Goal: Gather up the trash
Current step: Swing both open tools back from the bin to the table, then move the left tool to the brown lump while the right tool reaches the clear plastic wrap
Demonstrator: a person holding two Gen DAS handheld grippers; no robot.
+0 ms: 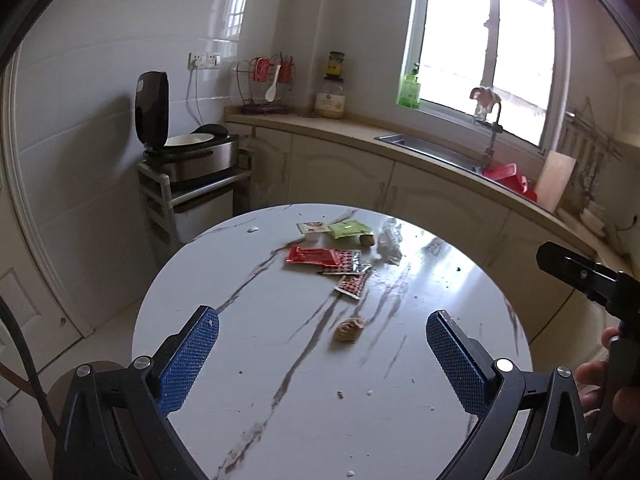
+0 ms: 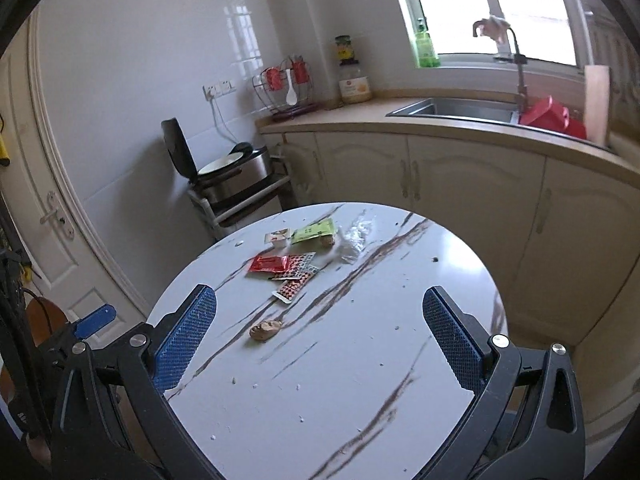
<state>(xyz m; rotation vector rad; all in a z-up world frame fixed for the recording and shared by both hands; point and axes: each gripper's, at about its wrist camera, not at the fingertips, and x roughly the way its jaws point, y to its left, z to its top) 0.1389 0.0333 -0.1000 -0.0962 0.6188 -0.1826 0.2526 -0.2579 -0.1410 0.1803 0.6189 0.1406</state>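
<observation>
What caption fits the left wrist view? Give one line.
Open left gripper above a round table strewn with wrappers and a brown lump.

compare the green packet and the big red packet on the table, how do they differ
The green packet is light green and lies at the far side of the trash cluster; the red packet is bright red and lies nearer the grippers. The red packet looks longer, and its right end meets a checkered wrapper, while the green packet sits beside a small white sachet. Both lie flat on the round marble table, ungrasped.
</observation>
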